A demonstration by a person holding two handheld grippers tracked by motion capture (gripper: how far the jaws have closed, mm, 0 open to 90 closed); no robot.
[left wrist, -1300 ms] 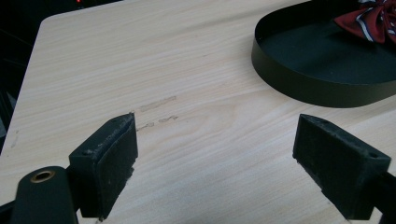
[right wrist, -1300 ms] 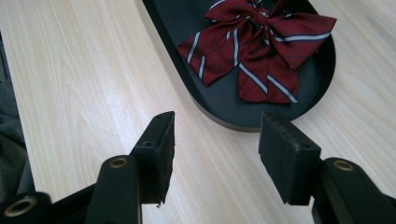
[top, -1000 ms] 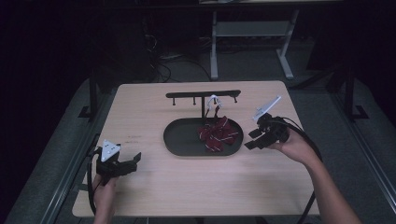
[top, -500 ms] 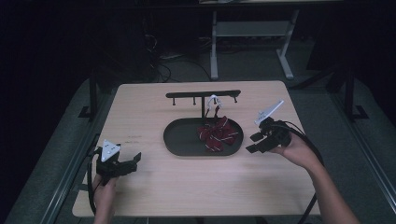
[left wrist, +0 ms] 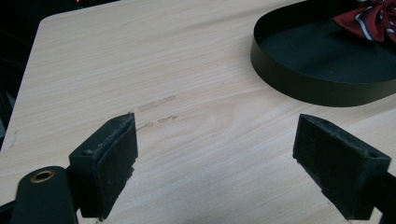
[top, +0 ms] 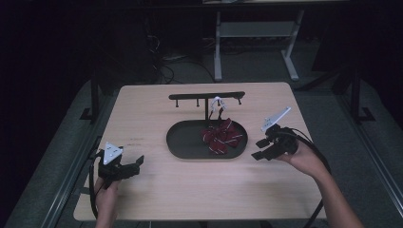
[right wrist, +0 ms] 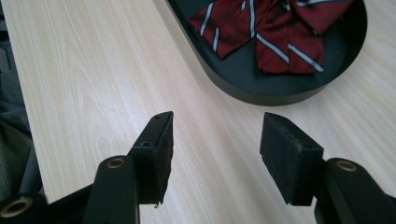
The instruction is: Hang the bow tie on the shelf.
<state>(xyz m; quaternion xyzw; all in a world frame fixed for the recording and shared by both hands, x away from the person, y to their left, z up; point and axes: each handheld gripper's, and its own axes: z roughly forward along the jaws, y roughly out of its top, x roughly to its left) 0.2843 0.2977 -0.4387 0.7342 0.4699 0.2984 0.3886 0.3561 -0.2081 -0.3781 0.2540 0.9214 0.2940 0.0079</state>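
While both grippers hover spread apart and empty, the dark red bow tie with white-edged stripes (top: 219, 136) lies crumpled in the right half of the black oval metal tray (top: 183, 142), nearer the right gripper (top: 262, 148) than the left gripper (top: 137, 165).

Table (top: 157, 114): pale wood-grain top, smooth, low sheen, a few faint grey scuff marks near the left side. Tray (top: 183, 142): oval, black, matt, thin smooth wall that looks like metal or plastic; which one cannot be told. Bow tie (top: 220, 137): woven cloth, dark red with white and navy stripes, soft folds, slight satin sheen. Rack (top: 206, 96): black, matt, thin bar. Left gripper (left wrist: 217, 163) and right gripper (right wrist: 217, 154): black jaws faced with rough, matt, foam-like pads; brass-coloured rivets behind them.
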